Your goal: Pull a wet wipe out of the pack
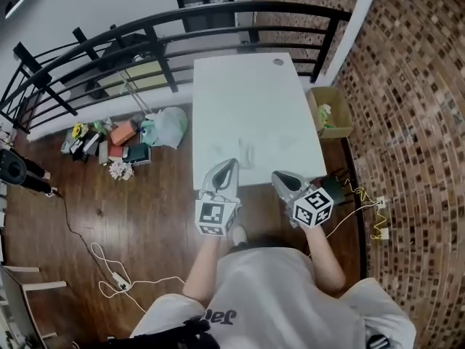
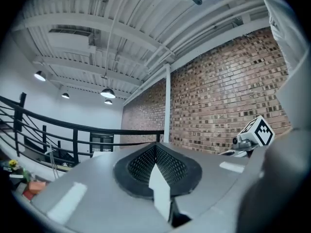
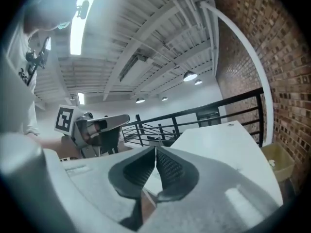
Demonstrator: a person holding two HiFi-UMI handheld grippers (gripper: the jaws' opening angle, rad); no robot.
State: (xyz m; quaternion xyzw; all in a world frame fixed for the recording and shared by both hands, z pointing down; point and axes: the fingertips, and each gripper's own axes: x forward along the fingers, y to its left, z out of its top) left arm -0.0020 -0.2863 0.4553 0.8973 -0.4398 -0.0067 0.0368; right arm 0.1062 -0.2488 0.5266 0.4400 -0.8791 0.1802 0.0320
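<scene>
I make out no wipe pack in any view. On the white table [image 1: 247, 93], two faint pale shapes [image 1: 245, 155] lie near the front edge; I cannot tell what they are. My left gripper [image 1: 231, 163] is held level over the table's near edge, its pads meeting with nothing between them [image 2: 156, 147]. My right gripper [image 1: 278, 174] hangs beside it at the table's front right corner, also shut and empty [image 3: 155, 152]. Each gripper shows in the other's view: the right gripper's marker cube [image 2: 257, 131] and the left gripper's body [image 3: 97, 125].
A black railing [image 1: 145, 35] curves round the table's far and left sides. A cardboard box [image 1: 330, 111] stands at the right by the brick wall [image 1: 407, 86]. Bags and clutter [image 1: 123, 140] lie on the wooden floor at left, and cables [image 1: 109, 267] run nearer.
</scene>
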